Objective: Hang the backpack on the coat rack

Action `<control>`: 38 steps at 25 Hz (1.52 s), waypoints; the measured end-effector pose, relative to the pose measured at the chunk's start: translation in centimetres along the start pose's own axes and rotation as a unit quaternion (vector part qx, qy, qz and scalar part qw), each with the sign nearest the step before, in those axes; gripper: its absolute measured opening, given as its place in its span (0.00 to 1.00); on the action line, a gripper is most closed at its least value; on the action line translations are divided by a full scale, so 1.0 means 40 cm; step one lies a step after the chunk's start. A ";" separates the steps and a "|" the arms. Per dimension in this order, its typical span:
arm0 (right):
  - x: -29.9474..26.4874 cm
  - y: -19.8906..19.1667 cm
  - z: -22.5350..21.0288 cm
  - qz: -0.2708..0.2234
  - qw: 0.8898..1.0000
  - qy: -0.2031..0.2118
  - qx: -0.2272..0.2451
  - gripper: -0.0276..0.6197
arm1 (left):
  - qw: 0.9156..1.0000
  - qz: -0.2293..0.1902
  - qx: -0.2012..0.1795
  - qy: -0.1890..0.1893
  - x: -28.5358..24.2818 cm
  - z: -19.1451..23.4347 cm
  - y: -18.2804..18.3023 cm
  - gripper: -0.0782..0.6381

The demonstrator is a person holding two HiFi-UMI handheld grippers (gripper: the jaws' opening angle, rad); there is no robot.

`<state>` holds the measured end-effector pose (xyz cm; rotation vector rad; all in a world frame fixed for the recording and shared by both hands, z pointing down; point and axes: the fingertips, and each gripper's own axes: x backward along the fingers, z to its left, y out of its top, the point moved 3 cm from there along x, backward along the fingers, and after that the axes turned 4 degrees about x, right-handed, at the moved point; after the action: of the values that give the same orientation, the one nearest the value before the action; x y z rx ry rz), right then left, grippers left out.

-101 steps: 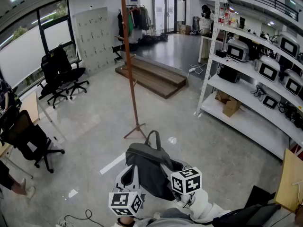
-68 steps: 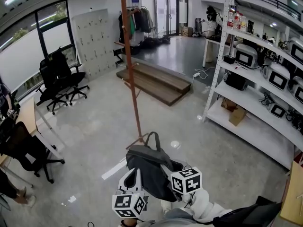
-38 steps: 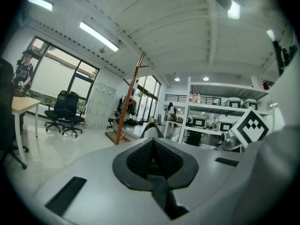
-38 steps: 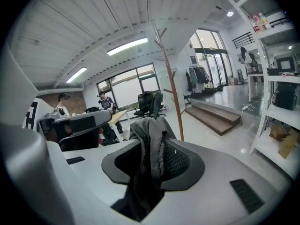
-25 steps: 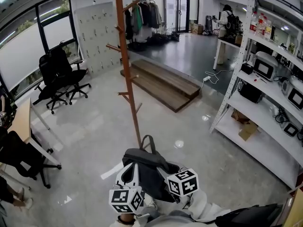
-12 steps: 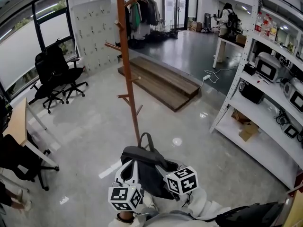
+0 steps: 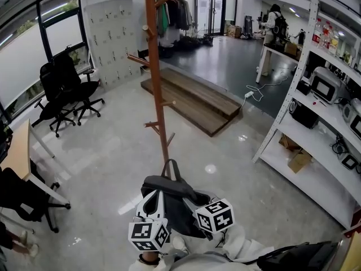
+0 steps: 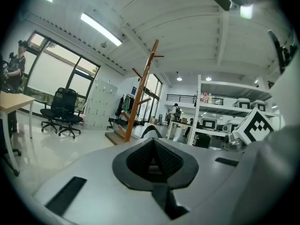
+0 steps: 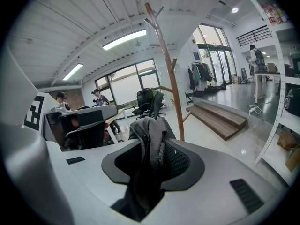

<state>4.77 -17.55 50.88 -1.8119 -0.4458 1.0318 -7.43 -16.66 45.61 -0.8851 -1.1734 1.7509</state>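
Note:
The dark grey backpack (image 7: pixel 172 199) hangs low in the head view, its handle loop (image 7: pixel 171 168) up and just before the foot of the tall brown coat rack (image 7: pixel 157 83). My right gripper (image 7: pixel 210 209) is shut on a thick fold of the backpack (image 9: pixel 150 125), which fills its jaws (image 9: pixel 151 153). My left gripper (image 7: pixel 153 199) lies along the pack's left side. In the left gripper view its pads (image 8: pixel 152 146) meet with nothing seen between them. The handle's arc (image 8: pixel 151 129) shows just past the tips. The rack (image 8: pixel 140 95) stands ahead with bare pegs (image 9: pixel 169 78).
White shelving (image 7: pixel 316 112) with appliances runs along the right. A low wooden step platform (image 7: pixel 194 97) lies behind the rack. Black office chairs (image 7: pixel 65 89) and a desk (image 7: pixel 20 151) are at the left. A person (image 7: pixel 274 18) stands far back.
Both grippers and the backpack have come closer to the coat rack. Its pole looms larger, and its foot is now hidden behind the backpack's handle.

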 end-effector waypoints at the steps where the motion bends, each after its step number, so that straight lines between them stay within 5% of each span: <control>1: -0.013 0.008 -0.002 0.000 1.000 0.001 0.001 0.23 | 1.000 0.000 0.000 0.000 -0.010 0.008 0.004 0.11; 25: -0.247 0.122 -0.015 0.023 0.999 0.035 0.032 0.23 | 0.999 -0.010 0.023 0.037 -0.160 0.221 0.090 0.11; 38: -0.306 0.265 -0.048 -0.002 0.997 0.054 0.056 0.23 | 0.997 -0.021 0.027 0.062 -0.178 0.274 0.119 0.11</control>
<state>-2.15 -31.91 47.49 -1.7558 -0.3205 0.9325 -15.34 -28.08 45.32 -0.9179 -1.0521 1.6618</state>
